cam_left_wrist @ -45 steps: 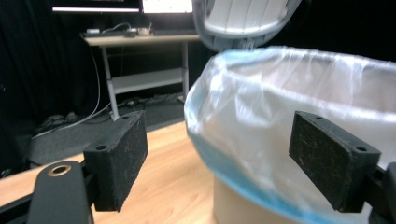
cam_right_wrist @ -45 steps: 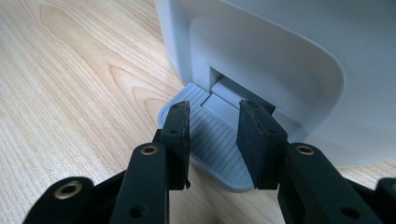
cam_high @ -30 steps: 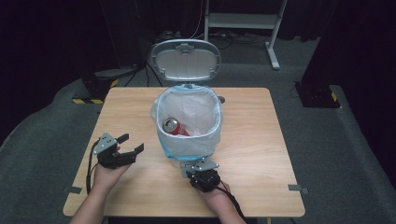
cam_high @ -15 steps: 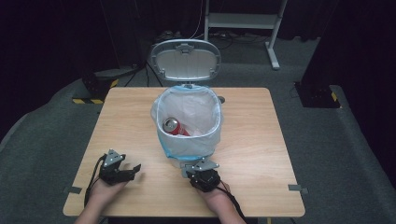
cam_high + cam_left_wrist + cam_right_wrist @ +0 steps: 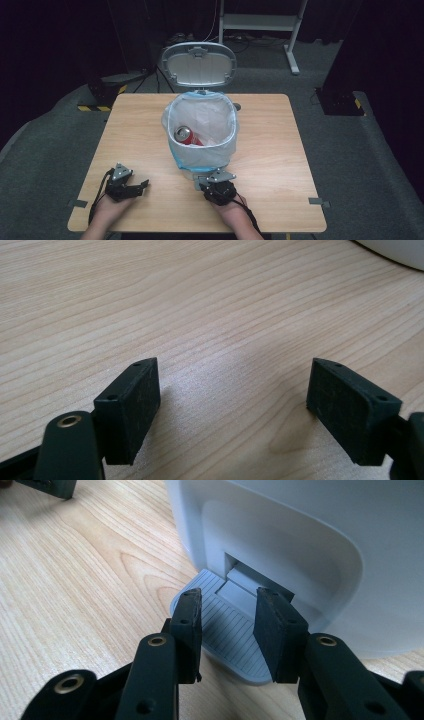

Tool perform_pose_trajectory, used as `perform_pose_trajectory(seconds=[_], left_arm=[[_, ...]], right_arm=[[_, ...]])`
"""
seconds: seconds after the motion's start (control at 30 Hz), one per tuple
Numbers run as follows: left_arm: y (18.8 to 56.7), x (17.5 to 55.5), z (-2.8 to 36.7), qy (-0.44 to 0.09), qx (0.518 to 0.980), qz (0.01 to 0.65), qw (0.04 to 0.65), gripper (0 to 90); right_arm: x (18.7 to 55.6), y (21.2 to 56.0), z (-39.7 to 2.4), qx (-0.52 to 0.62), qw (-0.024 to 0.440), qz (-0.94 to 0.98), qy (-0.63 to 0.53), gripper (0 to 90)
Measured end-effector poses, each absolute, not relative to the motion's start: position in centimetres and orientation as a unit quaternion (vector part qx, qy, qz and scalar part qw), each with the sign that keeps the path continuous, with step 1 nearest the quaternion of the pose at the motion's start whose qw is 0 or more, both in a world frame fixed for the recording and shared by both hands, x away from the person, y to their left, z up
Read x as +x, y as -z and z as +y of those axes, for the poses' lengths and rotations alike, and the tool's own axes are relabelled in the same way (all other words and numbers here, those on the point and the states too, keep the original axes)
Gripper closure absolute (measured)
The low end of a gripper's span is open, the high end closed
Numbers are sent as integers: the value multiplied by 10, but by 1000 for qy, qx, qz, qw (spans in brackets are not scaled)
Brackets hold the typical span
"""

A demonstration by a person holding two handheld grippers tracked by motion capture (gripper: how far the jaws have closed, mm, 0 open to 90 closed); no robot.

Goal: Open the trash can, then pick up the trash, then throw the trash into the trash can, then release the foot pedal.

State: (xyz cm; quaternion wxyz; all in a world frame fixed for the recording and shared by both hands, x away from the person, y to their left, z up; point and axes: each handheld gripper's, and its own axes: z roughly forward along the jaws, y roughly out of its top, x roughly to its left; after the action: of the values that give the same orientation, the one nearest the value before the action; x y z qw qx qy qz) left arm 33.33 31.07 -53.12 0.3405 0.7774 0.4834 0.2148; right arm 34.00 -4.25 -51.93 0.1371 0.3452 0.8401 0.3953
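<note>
The white bin (image 5: 202, 145) is standing in the middle of the table (image 5: 280, 165) with its lid (image 5: 199, 64) tipped up and open. A red can (image 5: 184, 135) is lying inside the bag. The right gripper (image 5: 227, 625) is pushing down on the grey foot pedal (image 5: 225, 630) at the bottom of the bin. Its jaws are partly open and are sitting on top of the pedal, not squeezing it. The left gripper (image 5: 232, 405) is resting low over the bare table with its jaws wide apart and nothing in them. I think the pedal is keeping the lid up. Next, lifting the right gripper gently should let the lid drop shut.
</note>
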Motion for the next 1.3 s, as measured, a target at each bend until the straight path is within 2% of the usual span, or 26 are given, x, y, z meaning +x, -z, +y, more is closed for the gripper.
perform_pose_trajectory(seconds=[0.2,0.6,1.1,1.3], left_arm=[[531,332,309,-218,777,481,343,240],[531,332,309,-215,777,481,345,243],[531,333,309,-214,778,478,346,242],[531,333,309,-214,779,478,346,242]], right_arm=[[340,516,-43,334,117,848,-394,574],[317,491,-50,304,159,835,-430,524],[317,477,-97,348,185,806,-441,485],[318,486,-130,373,197,803,-421,439]])
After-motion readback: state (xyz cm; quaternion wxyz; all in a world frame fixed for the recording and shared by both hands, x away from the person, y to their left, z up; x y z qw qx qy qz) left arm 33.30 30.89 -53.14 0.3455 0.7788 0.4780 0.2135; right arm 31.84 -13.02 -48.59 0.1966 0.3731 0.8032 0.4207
